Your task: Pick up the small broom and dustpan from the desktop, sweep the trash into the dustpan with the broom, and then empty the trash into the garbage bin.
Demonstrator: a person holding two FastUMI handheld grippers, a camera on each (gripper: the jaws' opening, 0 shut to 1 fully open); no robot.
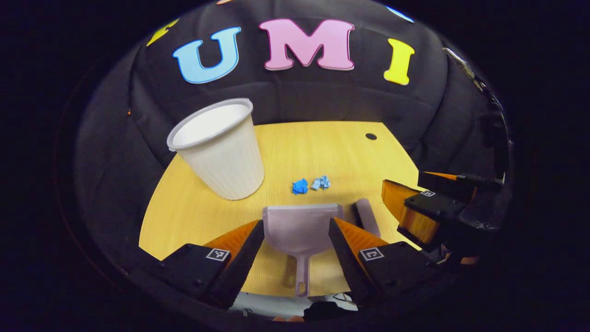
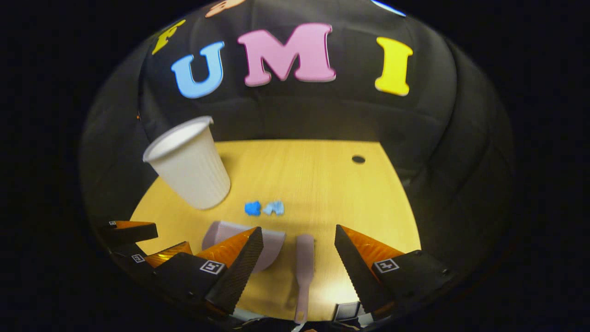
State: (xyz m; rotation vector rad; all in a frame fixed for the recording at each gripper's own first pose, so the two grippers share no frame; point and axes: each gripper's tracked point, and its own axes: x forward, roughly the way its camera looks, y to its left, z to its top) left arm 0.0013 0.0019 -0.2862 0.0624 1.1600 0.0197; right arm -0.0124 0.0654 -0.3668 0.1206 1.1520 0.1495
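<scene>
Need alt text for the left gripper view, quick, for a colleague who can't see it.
The open left gripper hovers over a pale dustpan lying on the yellow desktop, broom beside it. Beyond lie two blue trash scraps and a white bin; the right gripper is alongside.

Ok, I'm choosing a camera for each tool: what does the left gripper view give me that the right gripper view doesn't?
Left gripper view: the whole dustpan, handle included, between the fingers of the open left gripper. Right gripper view: the full broom between the fingers of the open right gripper. Both: the white bin, the blue scraps and the desktop.
</scene>
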